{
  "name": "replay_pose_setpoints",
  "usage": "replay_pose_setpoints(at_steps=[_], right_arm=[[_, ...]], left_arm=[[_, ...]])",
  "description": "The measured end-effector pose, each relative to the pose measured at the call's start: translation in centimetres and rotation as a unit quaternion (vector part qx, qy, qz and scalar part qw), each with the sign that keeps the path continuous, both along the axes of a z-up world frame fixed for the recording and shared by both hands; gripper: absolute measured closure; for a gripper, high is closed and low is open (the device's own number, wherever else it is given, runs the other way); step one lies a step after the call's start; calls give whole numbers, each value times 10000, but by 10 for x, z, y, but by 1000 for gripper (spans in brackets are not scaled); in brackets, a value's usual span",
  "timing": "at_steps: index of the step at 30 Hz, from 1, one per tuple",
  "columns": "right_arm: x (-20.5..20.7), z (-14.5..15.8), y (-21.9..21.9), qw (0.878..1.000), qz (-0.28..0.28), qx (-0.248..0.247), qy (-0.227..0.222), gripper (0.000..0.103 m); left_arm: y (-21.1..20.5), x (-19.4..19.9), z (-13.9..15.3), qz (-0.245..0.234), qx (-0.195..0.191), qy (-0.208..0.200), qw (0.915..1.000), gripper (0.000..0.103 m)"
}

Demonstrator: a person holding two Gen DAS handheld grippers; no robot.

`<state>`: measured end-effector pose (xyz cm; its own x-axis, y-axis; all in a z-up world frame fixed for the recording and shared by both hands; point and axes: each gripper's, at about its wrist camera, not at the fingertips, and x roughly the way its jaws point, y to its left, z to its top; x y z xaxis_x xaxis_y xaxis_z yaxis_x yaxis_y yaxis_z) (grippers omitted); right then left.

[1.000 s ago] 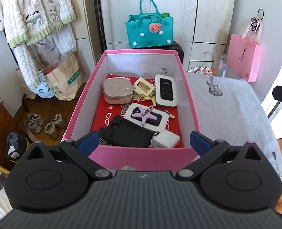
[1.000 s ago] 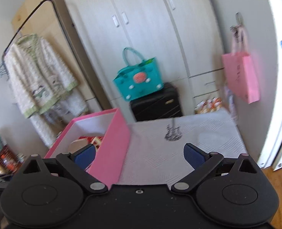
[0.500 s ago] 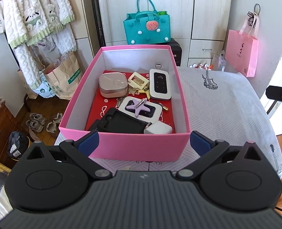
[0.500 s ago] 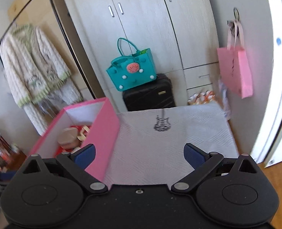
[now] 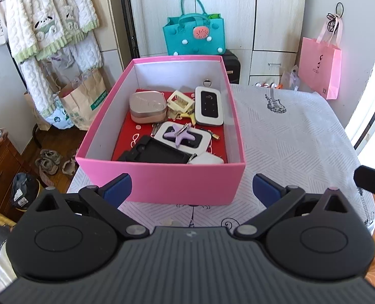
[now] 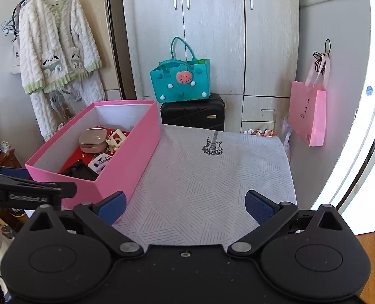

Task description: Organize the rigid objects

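Backing: left gripper [image 5: 190, 187] pulled off the box [image 5: 162, 182], spread wide, empty.
Right gripper [image 6: 184, 206]: lower now, gaping, empty.

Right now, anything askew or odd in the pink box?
Nothing spilled or damaged. The pink box sits square on the table, but its contents are jumbled: a purple star piece lies on a white device, overlapping a black case.

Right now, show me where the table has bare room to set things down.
Free: the patterned white tablecloth right of the pink cardboard box, from the printed guitar motif to the near edge. Crowded: the box floor, packed with the rose-gold case, white-and-black device and purple star clip.
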<state>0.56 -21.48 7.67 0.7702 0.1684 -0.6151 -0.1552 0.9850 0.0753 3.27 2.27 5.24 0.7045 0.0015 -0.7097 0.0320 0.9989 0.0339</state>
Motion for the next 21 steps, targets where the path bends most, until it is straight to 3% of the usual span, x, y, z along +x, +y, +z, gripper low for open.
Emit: replay_pose_setpoints(at_steps=[21], right_arm=[[-9, 3, -23, 9982, -577, 117, -88, 1]], left_arm=[[-8, -16, 5, 0, 90, -170, 9998, 0]])
